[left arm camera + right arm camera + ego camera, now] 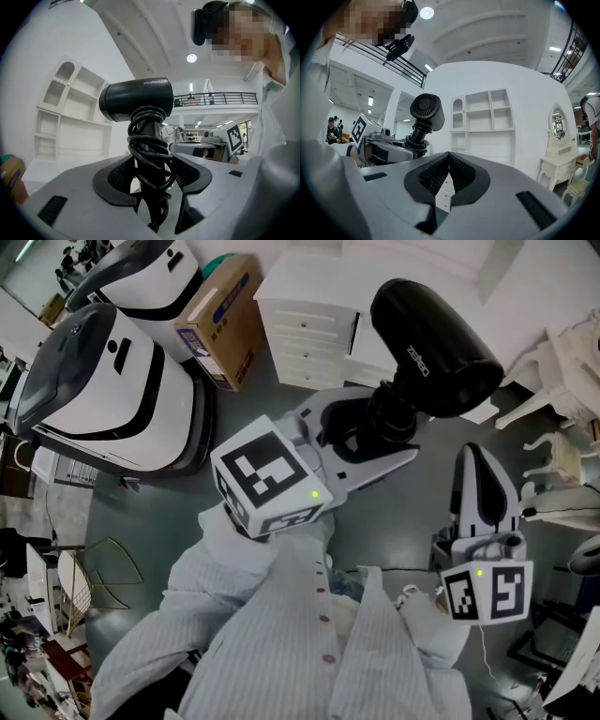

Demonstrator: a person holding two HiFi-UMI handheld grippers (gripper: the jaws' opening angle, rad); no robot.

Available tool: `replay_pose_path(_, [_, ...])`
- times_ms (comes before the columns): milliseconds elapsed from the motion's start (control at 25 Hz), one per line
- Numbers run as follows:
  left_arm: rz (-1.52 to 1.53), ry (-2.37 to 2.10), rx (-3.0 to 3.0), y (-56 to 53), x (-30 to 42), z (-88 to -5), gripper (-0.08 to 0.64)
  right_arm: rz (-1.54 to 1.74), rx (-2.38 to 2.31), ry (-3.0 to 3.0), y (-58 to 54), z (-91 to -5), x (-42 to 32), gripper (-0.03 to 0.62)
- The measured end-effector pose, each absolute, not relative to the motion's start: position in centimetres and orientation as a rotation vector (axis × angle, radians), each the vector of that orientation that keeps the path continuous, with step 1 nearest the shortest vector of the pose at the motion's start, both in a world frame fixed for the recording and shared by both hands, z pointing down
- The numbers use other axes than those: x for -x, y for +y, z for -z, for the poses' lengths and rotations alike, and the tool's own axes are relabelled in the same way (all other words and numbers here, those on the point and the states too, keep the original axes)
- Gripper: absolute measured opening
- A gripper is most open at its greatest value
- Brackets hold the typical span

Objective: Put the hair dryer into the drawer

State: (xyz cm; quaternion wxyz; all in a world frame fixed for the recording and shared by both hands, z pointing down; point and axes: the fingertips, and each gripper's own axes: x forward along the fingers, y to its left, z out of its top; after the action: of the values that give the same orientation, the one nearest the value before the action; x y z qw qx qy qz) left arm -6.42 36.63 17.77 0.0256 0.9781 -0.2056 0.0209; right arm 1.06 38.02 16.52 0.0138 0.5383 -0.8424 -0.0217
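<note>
Aloft, the hair dryer [436, 334] sits in the left gripper [367, 430]
Its jaws pinch the cord-wrapped handle near a white chest of drawers [305, 329]; the right gripper [480, 457] is alongside, jaws pressed together on nothing.

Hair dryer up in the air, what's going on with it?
A person holds a tool in each hand. The left tool grips the black hair dryer by its cord-wrapped handle. The right tool is shut and empty. The hair dryer is near a white dresser, not in a drawer yet.
</note>
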Motion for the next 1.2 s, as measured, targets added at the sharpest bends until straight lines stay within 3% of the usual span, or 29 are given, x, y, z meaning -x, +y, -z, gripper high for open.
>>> replay_pose_path(680, [-0.104,-0.528,-3.047,17.5,7.3,-17.5,0.249,0.041,-1.8,-2.536,19.8,-16.1,-0.7,0.011])
replay_pose_path(1200, [-0.12,-0.421,-3.038,10.7,7.4,-18.3,0.249,-0.027,-1.88,-2.448,13.3,-17.9,-0.9,0.011])
